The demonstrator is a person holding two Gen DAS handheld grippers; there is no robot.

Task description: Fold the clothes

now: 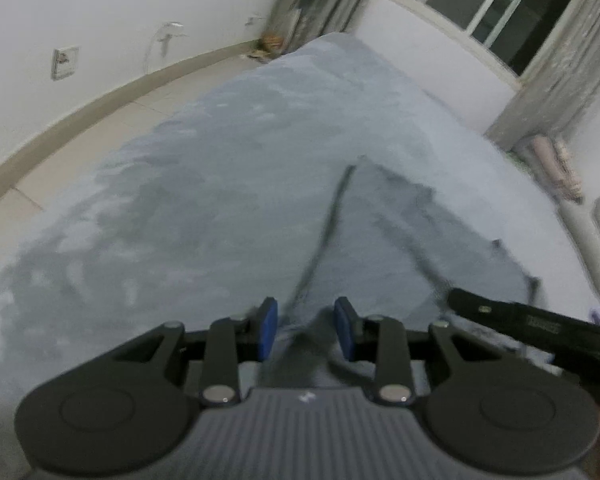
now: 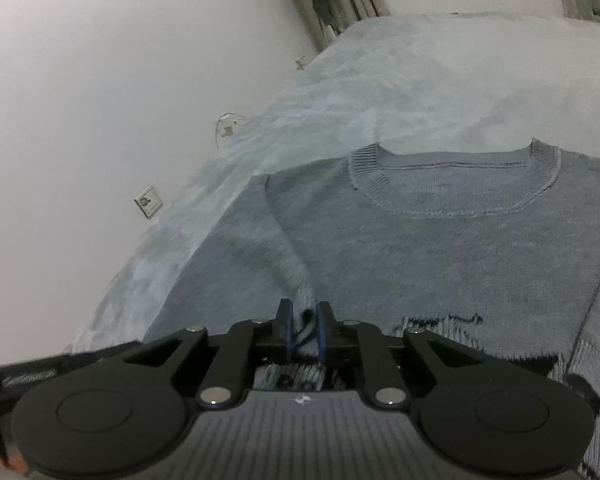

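A grey knit sweater [image 2: 440, 248] lies front up on the bed, its ribbed collar [image 2: 456, 196] at the far side. Dark pattern shows near its lower right. My right gripper [image 2: 304, 332] is shut on a bunch of the sweater's left edge, with knit and dark yarn pinched between the blue pads [image 2: 286, 334]. In the left wrist view the sweater [image 1: 400, 240] runs up from the bed into my left gripper [image 1: 306, 328]. A thick fold of it fills the gap between the pads [image 1: 269, 328], which stand fairly wide. The right gripper's black body [image 1: 540, 328] sits just to the right.
The bed is covered by a fluffy pale blue blanket [image 1: 220, 168]. A white wall with a socket plate [image 2: 148, 201] runs along the left, with tiled floor [image 1: 100, 128] beside the bed. A window [image 1: 492, 4] and grey curtains [image 1: 560, 80] are at the far end.
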